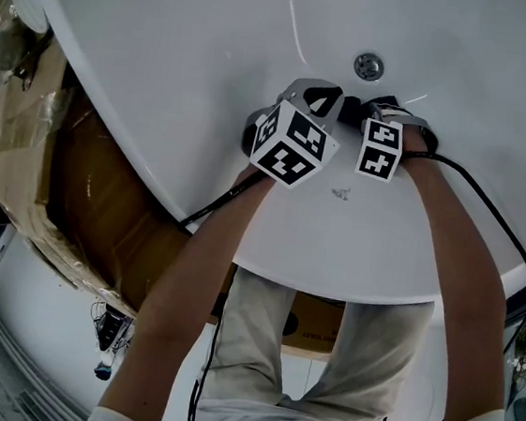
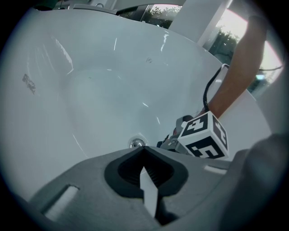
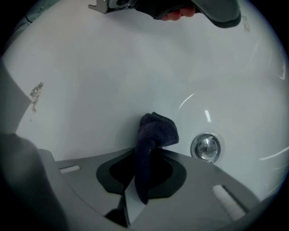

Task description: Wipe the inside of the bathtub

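Observation:
The white bathtub [image 1: 197, 46] fills the head view, with its chrome drain [image 1: 368, 66] at the bottom. Both grippers are down inside it, side by side just short of the drain. My right gripper [image 3: 144, 155] is shut on a dark blue cloth [image 3: 156, 130], whose bunched end presses on the tub floor left of the drain [image 3: 206, 147]. My left gripper [image 2: 145, 153] is shut with nothing in it, the drain [image 2: 137, 143] showing just beyond its jaws. The right gripper's marker cube [image 2: 203, 135] sits to its right. In the head view the cubes hide the cloth.
A flattened cardboard box [image 1: 36, 132] lies outside the tub's left rim. Black cables trail from both grippers over the near rim [image 1: 330, 283]. A small scuff mark [image 3: 36, 92] shows on the tub wall. The person's legs stand against the near rim.

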The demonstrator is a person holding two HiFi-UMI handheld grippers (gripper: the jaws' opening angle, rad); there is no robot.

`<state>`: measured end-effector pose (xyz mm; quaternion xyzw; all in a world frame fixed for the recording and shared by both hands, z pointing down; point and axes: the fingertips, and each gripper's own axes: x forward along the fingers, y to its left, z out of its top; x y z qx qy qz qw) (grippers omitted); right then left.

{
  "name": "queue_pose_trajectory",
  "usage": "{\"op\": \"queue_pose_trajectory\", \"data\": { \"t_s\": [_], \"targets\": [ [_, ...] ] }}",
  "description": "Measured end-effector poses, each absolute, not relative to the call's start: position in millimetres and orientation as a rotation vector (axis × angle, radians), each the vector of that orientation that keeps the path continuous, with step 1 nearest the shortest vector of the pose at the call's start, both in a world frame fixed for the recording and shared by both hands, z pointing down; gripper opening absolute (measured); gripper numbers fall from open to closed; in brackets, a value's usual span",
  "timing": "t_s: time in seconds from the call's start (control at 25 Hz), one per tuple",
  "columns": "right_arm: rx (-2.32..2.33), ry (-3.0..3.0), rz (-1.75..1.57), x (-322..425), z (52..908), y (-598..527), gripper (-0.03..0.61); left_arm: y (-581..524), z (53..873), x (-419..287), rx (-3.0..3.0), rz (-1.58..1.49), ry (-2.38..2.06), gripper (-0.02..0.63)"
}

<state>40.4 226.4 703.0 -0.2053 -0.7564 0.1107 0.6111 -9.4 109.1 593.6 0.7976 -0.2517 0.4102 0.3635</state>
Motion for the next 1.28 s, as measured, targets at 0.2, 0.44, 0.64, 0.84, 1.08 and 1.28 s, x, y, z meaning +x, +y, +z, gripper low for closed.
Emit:
{"op": "queue_pose_trajectory", "data": {
  "t_s": [0.2,0.44,0.64,0.84,1.08,1.28],
  "targets": [
    [-0.500,-1.760,0.262,42,686,233,0.057,111,586,-6,2.052,1.062,-0.644,-0.004],
    [-0.510,-1.776,0.291,41,666,244,0.055,116,572,0,2.062,1.064,-0.622,-0.004],
    [-0.513,-1.782,0.324,40,649,252,0.055,123,561,3,2.064,1.064,-0.608,-0.003],
    [-0.552,-1.791,0.343,38,631,262,0.055,127,556,4,2.068,1.067,-0.595,-0.003],
    [-0.584,-1.814,0.361,39,609,271,0.055,130,552,7,2.074,1.066,-0.578,-0.004],
    [-0.619,-1.820,0.353,39,591,280,0.055,138,546,12,2.096,1.072,-0.532,-0.003]
  ]
}}
